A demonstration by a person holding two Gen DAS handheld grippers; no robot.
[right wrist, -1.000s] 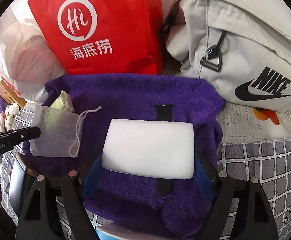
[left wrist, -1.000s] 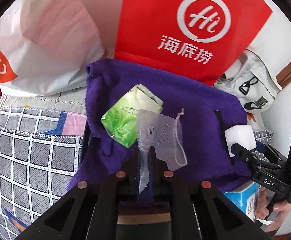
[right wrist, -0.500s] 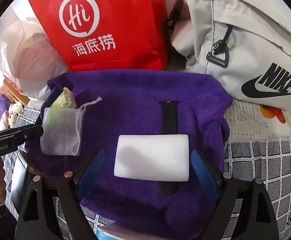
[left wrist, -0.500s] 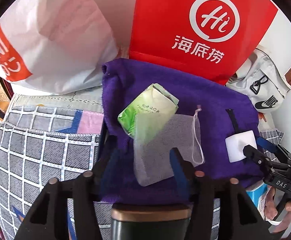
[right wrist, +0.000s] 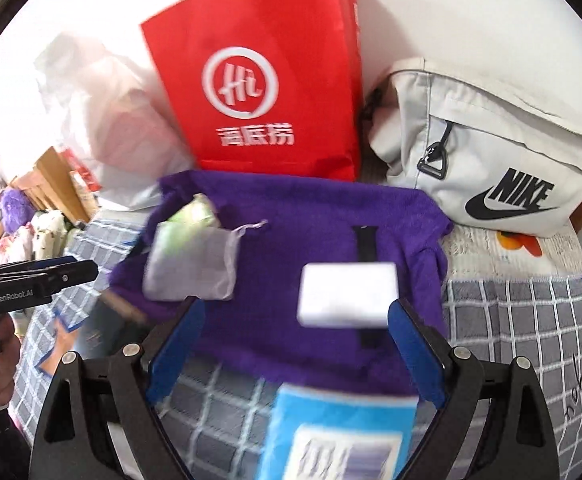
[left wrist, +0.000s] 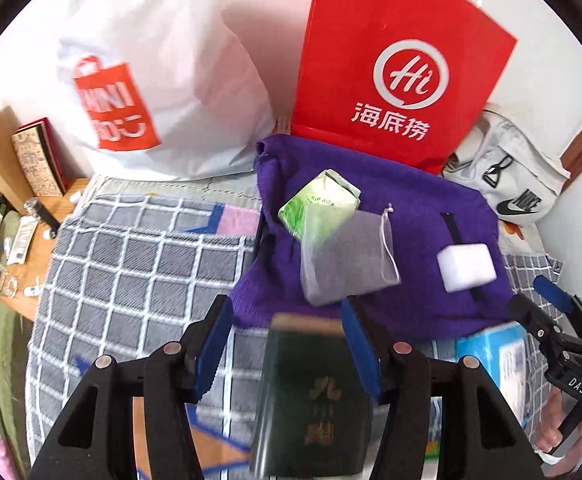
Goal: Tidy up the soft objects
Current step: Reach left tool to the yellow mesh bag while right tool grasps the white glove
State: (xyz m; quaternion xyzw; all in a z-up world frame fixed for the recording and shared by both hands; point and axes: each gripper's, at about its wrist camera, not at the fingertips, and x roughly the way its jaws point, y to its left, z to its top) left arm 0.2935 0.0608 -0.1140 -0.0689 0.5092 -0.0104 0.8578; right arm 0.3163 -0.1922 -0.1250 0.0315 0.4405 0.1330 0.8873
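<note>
A purple towel (left wrist: 419, 208) (right wrist: 311, 216) lies spread on the checked bedcover. On it lie a green tissue pack (left wrist: 319, 200) (right wrist: 189, 216), a grey mesh drawstring pouch (left wrist: 343, 264) (right wrist: 191, 268) overlapping the pack, a white sponge block (left wrist: 466, 267) (right wrist: 347, 294) and a black strap (right wrist: 365, 240). My left gripper (left wrist: 287, 344) is open and empty, pulled back from the pouch. My right gripper (right wrist: 297, 344) is open and empty, pulled back from the sponge.
A red paper bag (left wrist: 399, 64) (right wrist: 267, 88), a white plastic bag (left wrist: 151, 80) and a grey Nike bag (right wrist: 491, 152) stand behind the towel. A dark green box (left wrist: 311, 404) and a blue box (right wrist: 343, 432) lie at the near edge.
Both grippers have opened, released the pouch and the sponge onto the towel, and drawn back toward the near edge. The green and blue boxes have come into view.
</note>
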